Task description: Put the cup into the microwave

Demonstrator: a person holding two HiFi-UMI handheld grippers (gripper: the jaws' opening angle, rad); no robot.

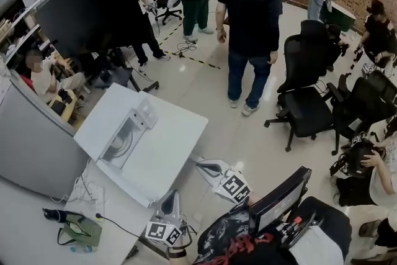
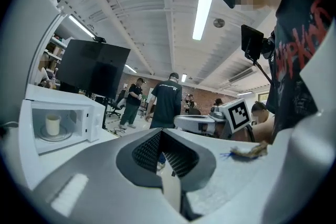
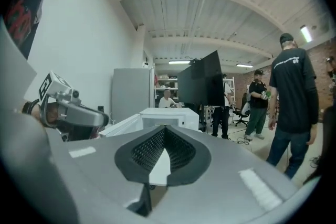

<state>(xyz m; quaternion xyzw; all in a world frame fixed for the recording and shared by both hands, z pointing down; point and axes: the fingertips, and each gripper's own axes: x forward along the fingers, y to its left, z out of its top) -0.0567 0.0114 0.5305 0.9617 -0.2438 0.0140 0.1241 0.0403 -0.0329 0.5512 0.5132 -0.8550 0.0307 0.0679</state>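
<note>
A white cup stands on the glass plate inside the white microwave, whose door is open. In the head view the microwave sits on a white table, and I cannot make out the cup there. My left gripper is shut and empty, held level off the table's near edge. My right gripper is shut on nothing too; it hangs in the air to the right of the table. From the right gripper view the microwave lies straight ahead.
A person in a dark T-shirt stands on the floor beyond the table. Black office chairs crowd the right. A large black screen and a grey partition stand at the left. A green pouch lies on the near desk.
</note>
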